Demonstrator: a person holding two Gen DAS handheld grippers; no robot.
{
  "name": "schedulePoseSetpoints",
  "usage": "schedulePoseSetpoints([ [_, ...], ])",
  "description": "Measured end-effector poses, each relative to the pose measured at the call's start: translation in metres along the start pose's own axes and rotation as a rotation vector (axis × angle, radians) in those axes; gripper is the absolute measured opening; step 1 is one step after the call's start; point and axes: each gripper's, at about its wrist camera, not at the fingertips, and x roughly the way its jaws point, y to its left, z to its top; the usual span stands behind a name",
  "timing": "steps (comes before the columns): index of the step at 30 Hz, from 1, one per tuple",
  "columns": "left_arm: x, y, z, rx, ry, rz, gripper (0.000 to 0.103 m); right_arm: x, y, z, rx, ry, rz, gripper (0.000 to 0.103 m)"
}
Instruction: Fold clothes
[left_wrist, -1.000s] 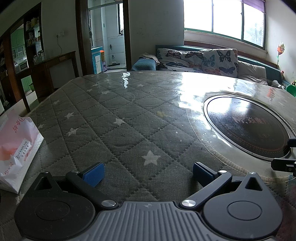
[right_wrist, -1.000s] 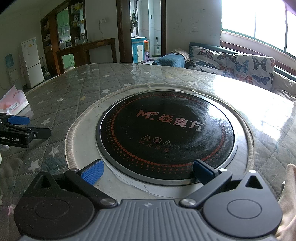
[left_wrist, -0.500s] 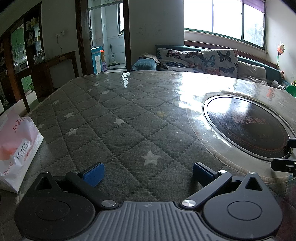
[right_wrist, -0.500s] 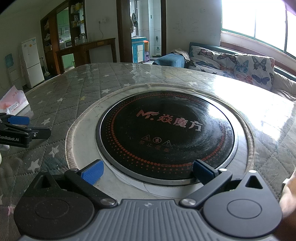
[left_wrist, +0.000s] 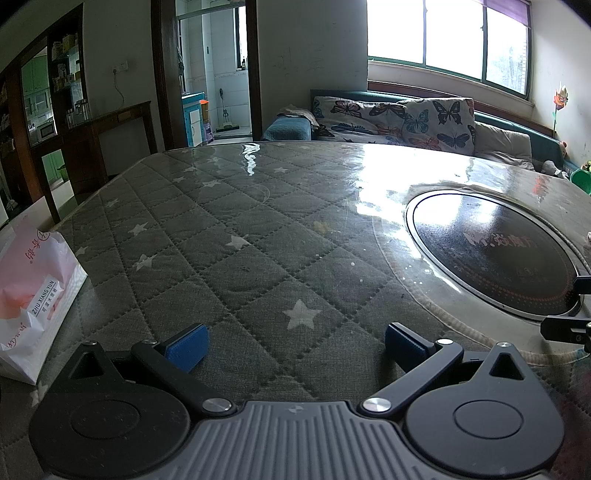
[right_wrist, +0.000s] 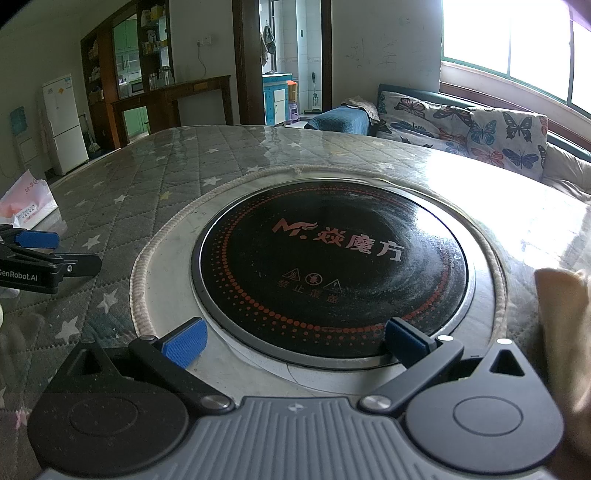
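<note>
No garment shows clearly in either view. A blurred beige shape (right_wrist: 561, 317) juts in at the right edge of the right wrist view; cloth or hand, I cannot tell. My left gripper (left_wrist: 295, 345) stands open over the grey quilted star-patterned table cover (left_wrist: 258, 229), nothing between its blue pads. My right gripper (right_wrist: 295, 341) is open too, above the near rim of the round black cooktop (right_wrist: 332, 266) set into the table. Each gripper shows at the edge of the other's view: the left gripper (right_wrist: 33, 254) and the right gripper (left_wrist: 569, 321).
A pink-and-white paper bag (left_wrist: 33, 295) stands at the table's left edge. The cover lies under a glossy sheet with glare. Behind the table a sofa with butterfly cushions (left_wrist: 399, 118) runs under the window; a doorway and dark shelves are at the back left.
Both grippers have stayed put and open. The beige shape at the right edge of the right wrist view has risen and grown larger.
</note>
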Motion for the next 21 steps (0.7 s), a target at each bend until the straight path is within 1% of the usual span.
schedulePoseSetpoints([
  [10, 0.000, -0.001, 0.001, -0.006, 0.003, 0.007, 0.103, 0.000, 0.000, 0.000, 0.000, 0.000, 0.000, 0.103],
  [13, 0.001, -0.007, 0.003, -0.033, 0.009, 0.040, 0.103, 0.000, 0.000, 0.000, 0.000, 0.000, 0.000, 0.103],
  [18, 0.005, -0.014, 0.008, -0.059, 0.011, 0.070, 0.103, 0.000, 0.000, 0.000, 0.000, 0.000, 0.000, 0.103],
  [21, 0.004, -0.014, 0.007, -0.063, 0.008, 0.070, 0.103, 0.000, 0.000, 0.000, 0.000, 0.000, 0.000, 0.103],
])
